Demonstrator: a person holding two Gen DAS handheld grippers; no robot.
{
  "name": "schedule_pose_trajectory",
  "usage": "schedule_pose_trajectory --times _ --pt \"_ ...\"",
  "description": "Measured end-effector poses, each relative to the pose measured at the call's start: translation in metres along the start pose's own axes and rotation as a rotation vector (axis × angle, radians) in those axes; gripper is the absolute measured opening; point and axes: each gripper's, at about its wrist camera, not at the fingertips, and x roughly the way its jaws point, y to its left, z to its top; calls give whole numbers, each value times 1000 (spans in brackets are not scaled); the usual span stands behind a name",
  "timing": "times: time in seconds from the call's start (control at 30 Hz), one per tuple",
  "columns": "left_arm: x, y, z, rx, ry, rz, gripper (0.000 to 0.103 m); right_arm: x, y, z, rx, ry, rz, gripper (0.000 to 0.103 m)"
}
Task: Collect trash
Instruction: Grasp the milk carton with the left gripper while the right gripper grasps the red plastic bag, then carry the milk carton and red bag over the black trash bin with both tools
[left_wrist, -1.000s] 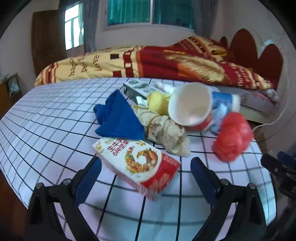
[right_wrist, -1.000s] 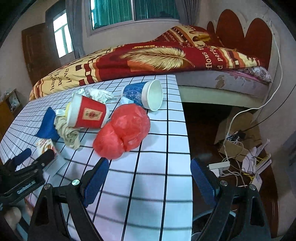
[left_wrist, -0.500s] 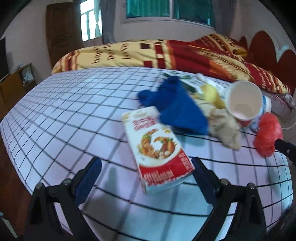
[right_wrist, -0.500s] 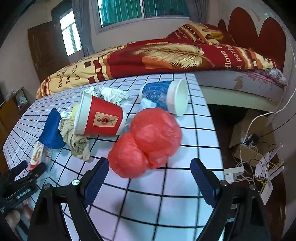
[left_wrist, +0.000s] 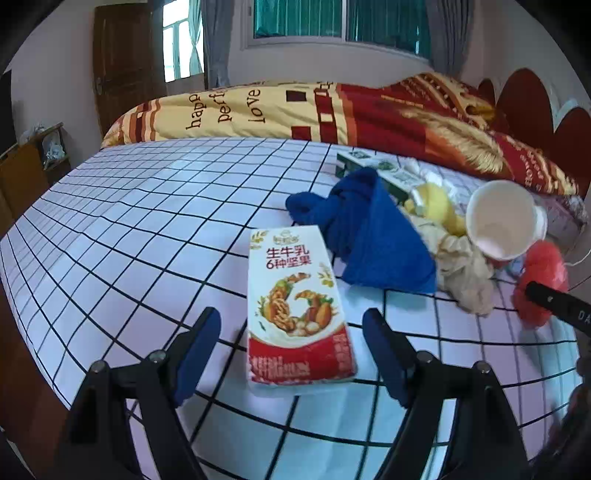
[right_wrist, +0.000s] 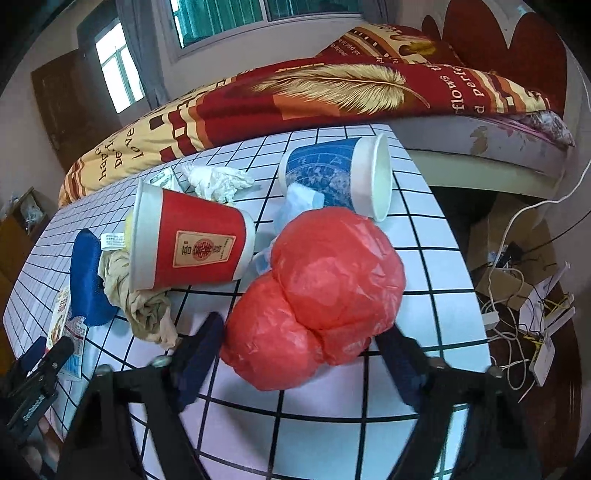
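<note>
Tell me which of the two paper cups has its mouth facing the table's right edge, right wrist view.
The blue cup: it lies on its side behind the red plastic bag, rim toward the table's right edge. The red cup also lies tipped over, but its rim faces left.

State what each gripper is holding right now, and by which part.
Nothing held. Left gripper straddles the snack box, right gripper the red plastic bag; both have just been closing.

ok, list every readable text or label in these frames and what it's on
"生牛乳 6种坚果": carton, top panel.
"happy", "perfect", "love": bedspread, yellow part.
"flows", "perfect": bedspread's red part, right wrist view.
Red cup: seal label, character unclear.
Carton's red band, green box, white tag: too blurred.
</note>
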Motion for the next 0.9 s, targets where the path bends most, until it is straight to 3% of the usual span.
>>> schedule_pose_trajectory --times 0.03,0.13,0.33,0.9 --pt "0 2 0 6 -1 6 76 0 1 0 -4 4 1 74" --pt "3 10 -3 10 17 -11 53 1 0 -3 -10 14 9 61" --pt "-5 18 -8 22 0 -52 52 -10 1 -10 -27 5 34 35" --pt "-64 2 -18 116 -82 -150 52 -94 8 -44 -110 -93 12 32"
